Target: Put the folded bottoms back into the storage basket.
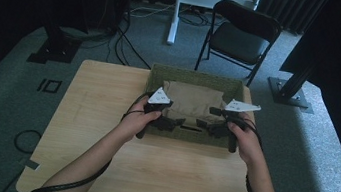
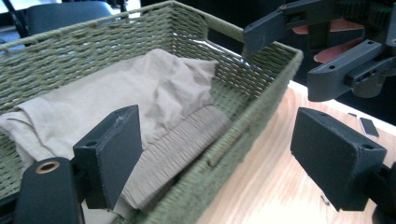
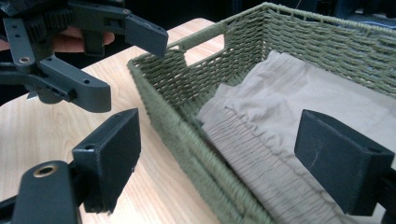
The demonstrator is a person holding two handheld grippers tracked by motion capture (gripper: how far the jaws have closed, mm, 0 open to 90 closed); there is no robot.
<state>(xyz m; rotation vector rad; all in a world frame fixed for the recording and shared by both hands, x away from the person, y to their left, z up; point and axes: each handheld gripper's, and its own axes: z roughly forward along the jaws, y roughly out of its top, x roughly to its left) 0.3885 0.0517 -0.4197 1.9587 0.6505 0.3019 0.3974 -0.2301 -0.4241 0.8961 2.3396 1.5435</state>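
On the table (image 1: 96, 176), a green woven basket (image 1: 233, 87) sits at about 12 o'clock from the person, its long axis running from 9 to 3 o'clock, and a beige cloth (image 1: 190, 101) lies folded inside it with a pleated, elasticated band along its near edge. The left gripper (image 1: 174, 123) hangs at the near wall toward its 9 o'clock end; in the left gripper view its jaws stand wide apart and empty, straddling that wall (image 2: 233, 158), one inside over the cloth (image 2: 154, 93), the other outside over the tabletop. The cloth's pleated band (image 2: 187, 144) lies just ahead of the inner jaw, at roughly 11 o'clock from the claw. The right gripper (image 1: 202, 124) mirrors this toward the 3 o'clock end; in its own view the jaws are likewise spread and hold nothing, the wall (image 3: 187, 140) running between them and the band (image 3: 252, 158) close by the inner jaw, at about 1 o'clock. Both hands seem equally near, so the coming grasp probably turns on each claw dipping inward past the rim onto the band, whose long axis follows the near wall. No brand, label or readable writing appears; the marks on the grippers' grey plates are too small to tell.
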